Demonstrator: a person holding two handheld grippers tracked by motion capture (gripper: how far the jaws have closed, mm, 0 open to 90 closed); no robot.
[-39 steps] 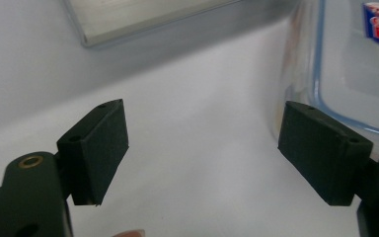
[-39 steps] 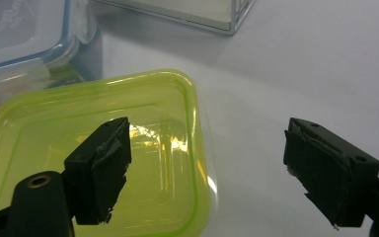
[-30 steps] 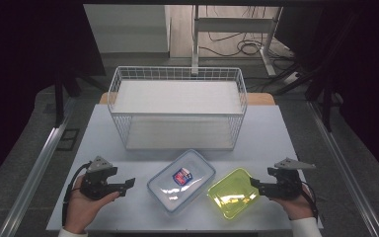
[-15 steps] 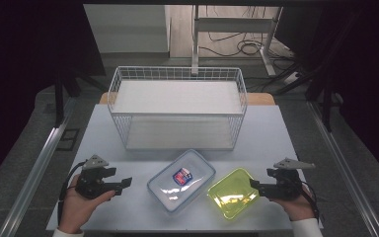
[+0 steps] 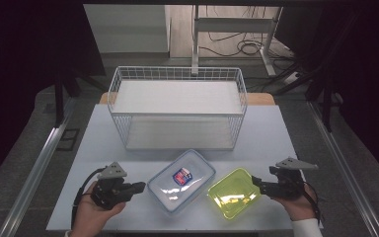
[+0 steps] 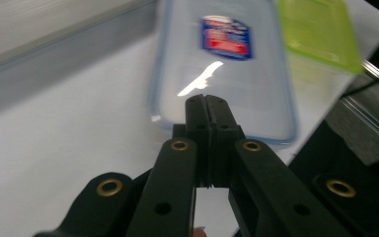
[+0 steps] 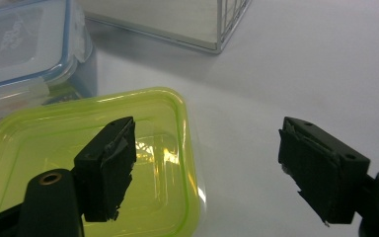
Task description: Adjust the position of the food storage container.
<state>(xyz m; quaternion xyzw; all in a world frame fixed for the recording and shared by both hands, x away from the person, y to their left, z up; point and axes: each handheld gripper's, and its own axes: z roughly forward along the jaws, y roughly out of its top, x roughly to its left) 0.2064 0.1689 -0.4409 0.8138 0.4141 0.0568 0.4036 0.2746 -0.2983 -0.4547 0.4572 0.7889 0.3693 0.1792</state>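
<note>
A clear lidded container (image 5: 181,180) with a red and blue label lies at the table's front middle. A yellow-green container (image 5: 233,193) lies just right of it. My left gripper (image 5: 140,186) sits left of the clear container, pointing at its near short edge (image 6: 222,64). Its jaws have just been closing and now meet with nothing between them (image 6: 207,101). My right gripper (image 5: 254,181) rests at the green container's right side. It is open, one jaw over the green lid (image 7: 79,163) and the other over bare table (image 7: 207,163).
A white wire basket (image 5: 177,106) stands at the back middle of the white table (image 5: 276,133), its corner near the containers (image 7: 227,24). The table's front edge runs just below both hands. Dark floor and metal rails flank the table.
The left hand has shifted a little right, toward the clear container, and its jaws have come together. The right hand and both containers have stayed where they were.
</note>
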